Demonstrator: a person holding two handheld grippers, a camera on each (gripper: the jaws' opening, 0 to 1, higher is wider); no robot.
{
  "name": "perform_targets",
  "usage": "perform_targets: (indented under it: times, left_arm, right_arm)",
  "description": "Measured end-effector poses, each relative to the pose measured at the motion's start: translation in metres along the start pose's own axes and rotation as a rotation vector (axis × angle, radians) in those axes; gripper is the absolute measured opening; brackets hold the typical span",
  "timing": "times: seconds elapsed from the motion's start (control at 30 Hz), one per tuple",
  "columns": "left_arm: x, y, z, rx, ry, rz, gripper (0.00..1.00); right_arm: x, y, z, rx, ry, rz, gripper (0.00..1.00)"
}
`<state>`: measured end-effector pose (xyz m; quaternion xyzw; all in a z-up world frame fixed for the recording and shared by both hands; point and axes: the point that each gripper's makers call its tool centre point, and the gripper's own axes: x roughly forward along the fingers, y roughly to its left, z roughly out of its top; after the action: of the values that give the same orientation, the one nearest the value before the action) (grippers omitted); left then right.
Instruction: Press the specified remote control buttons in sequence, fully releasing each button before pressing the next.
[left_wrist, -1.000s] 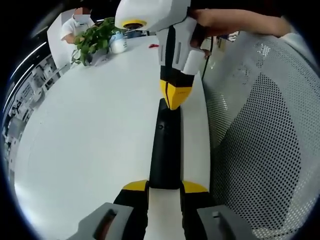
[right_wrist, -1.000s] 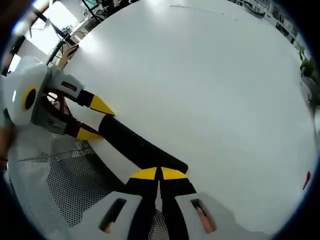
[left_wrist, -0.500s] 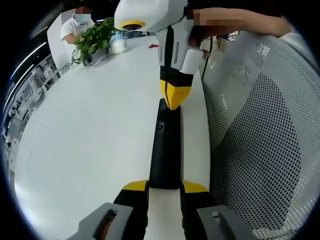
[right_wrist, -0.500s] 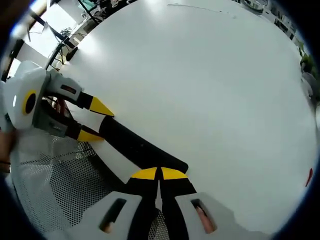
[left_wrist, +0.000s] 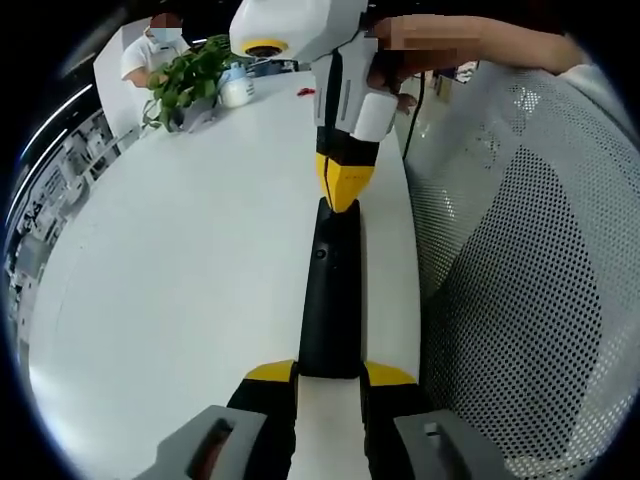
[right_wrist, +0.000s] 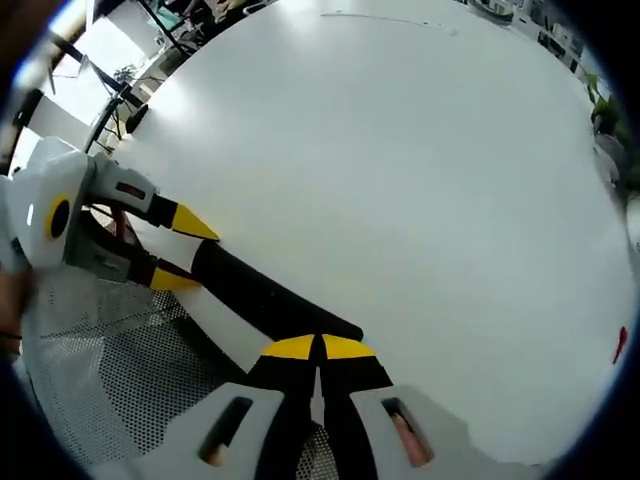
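Observation:
A long black remote (left_wrist: 330, 290) lies near the white table's (left_wrist: 180, 260) right edge, pointing away from me in the left gripper view. My left gripper (left_wrist: 330, 373) is shut on its near end, one yellow tip on each side. My right gripper (left_wrist: 340, 185) comes down from the top, jaws shut, tips together at the remote's far end. In the right gripper view the right gripper (right_wrist: 320, 347) stands shut over one end of the remote (right_wrist: 265, 295). There the left gripper (right_wrist: 185, 252) clasps the other end at the left.
A white mesh chair (left_wrist: 520, 280) stands close beside the table's right edge and shows as the chair (right_wrist: 110, 370) at lower left. A potted plant (left_wrist: 185, 80), a white container (left_wrist: 238, 90) and a small red item (left_wrist: 307, 91) sit far back. A person (left_wrist: 150, 50) sits behind them.
The right gripper's shut tips have drawn back a little along the remote toward its far end. The left gripper and the remote have kept still.

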<state>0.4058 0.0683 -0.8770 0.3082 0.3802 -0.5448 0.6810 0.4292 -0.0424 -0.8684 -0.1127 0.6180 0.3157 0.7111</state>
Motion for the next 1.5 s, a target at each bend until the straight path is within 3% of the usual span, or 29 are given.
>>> perform_targets:
  times: [0.27,0.4,0.93,1.27,1.5]
  left_arm:
    - [0.0,0.0,0.0,-0.003,-0.002,0.0,0.24]
    - [0.0,0.0,0.0,-0.003,-0.002,-0.001,0.24]
    - [0.0,-0.001,0.001,0.002,0.008,0.0,0.24]
    - [0.002,0.0,0.005,-0.003,-0.019,-0.001,0.24]
    - [0.002,0.0,0.006,-0.012,-0.035,0.005,0.24]
  right_arm:
    - [-0.003,-0.009,-0.001,0.03,-0.001,-0.027,0.0]
    - [-0.003,-0.002,-0.001,0.059,-0.002,0.015,0.0]
    - [0.001,0.0,-0.004,0.003,0.006,-0.001,0.0]
    - [0.001,0.0,-0.003,-0.034,0.021,-0.038,0.0]
    - [0.0,-0.001,-0.003,0.038,0.006,0.0,0.0]
